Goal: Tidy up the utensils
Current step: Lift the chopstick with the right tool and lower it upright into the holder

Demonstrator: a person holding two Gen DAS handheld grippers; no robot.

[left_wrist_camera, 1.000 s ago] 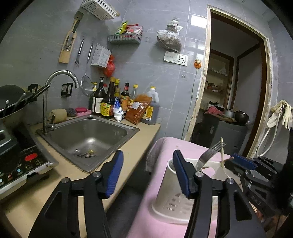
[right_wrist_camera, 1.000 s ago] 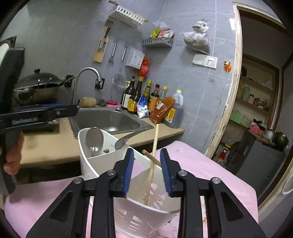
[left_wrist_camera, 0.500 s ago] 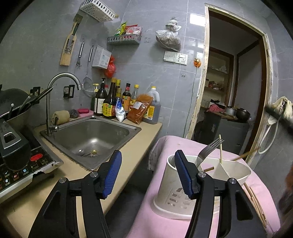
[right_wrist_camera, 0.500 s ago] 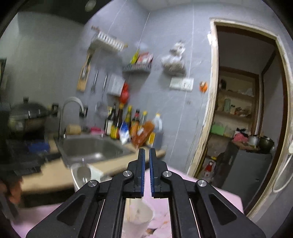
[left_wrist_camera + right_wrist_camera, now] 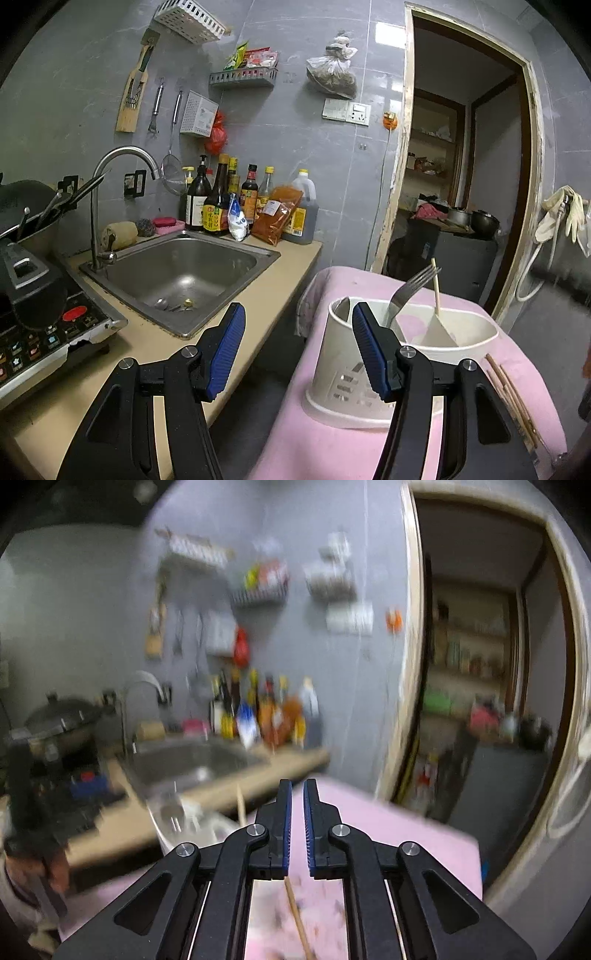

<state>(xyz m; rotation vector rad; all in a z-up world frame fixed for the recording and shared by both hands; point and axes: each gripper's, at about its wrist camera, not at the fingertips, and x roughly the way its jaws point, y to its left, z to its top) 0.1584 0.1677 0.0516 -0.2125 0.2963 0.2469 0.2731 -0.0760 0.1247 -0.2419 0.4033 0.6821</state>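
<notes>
Jaws of the left gripper [image 5: 297, 349] stand apart beside the white plastic utensil holder [image 5: 373, 363], while the right gripper [image 5: 297, 823] has its jaws nearly together, opening on nothing.

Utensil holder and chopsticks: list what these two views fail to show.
- Left wrist view: the utensil holder's near compartment is covered by a finger of the left gripper, so its contents are hidden.
- Left wrist view: the loose chopsticks on the pink cloth run behind that finger, so their count is unclear.
- Right wrist view: motion blur smears everything. Whether the right gripper pinches the chopstick below it cannot be told.
</notes>
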